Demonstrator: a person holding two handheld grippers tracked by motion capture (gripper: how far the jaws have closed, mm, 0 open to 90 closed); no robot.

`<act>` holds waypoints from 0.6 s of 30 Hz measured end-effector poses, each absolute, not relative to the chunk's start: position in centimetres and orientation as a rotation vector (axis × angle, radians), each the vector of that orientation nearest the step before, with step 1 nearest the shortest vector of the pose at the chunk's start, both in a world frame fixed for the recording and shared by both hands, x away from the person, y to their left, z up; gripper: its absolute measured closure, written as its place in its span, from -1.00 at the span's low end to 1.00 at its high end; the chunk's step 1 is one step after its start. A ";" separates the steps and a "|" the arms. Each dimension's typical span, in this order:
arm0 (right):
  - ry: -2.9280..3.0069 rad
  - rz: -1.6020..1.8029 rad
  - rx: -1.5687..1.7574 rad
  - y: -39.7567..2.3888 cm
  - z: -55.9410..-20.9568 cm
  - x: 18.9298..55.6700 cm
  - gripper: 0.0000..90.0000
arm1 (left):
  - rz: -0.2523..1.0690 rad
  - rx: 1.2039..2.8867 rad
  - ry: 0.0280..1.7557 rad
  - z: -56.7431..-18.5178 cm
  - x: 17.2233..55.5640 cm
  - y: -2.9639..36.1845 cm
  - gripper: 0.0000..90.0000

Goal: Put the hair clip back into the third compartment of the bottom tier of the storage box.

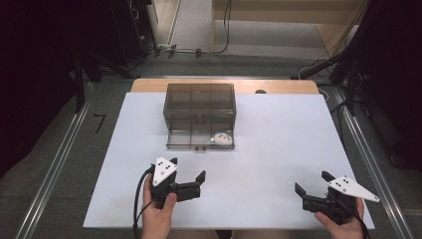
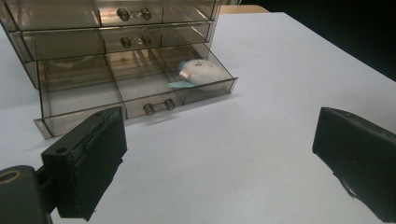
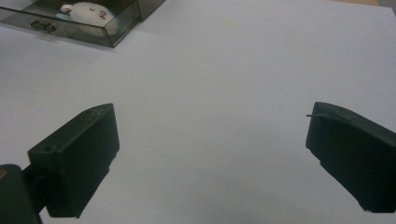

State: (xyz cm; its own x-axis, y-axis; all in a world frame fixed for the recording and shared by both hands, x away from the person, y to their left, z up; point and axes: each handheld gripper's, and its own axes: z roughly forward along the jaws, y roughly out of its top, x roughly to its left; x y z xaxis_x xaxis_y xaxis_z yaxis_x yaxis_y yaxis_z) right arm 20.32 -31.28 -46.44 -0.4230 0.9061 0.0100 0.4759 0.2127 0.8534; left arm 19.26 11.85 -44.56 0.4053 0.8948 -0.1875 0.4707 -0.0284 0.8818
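A small white toy (image 2: 200, 71), rounded and soft-looking, lies in the right-hand compartment of the pulled-out bottom drawer (image 1: 185, 141) of a smoky clear drawer cabinet (image 1: 200, 102). From the high view it is just a pale blob (image 1: 221, 139); the left gripper view shows more: a pale blue piece under it, tiny dots on its back, and its long axis running roughly along the drawer's front, narrower end toward the drawer's handle (image 2: 158, 107). The right gripper view catches it through the drawer's corner (image 3: 88, 12). The cabinet stands at the far middle of the white table (image 1: 278, 149). Nearer the person, the left gripper (image 1: 189, 176) and right gripper (image 1: 311, 183) rest well apart, each with jaws spread wide and nothing between them.
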 end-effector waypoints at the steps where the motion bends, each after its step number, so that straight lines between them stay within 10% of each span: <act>1: 1.989 1.123 1.278 -31.3 -46.4 20.3 -0.97 | 0.532 1.656 1.219 -44.7 19.1 12.0 -0.94; 18: 1.989 1.123 1.277 -31.3 -46.4 20.3 -0.97 | 0.547 1.626 1.266 -45.7 17.4 14.8 -0.94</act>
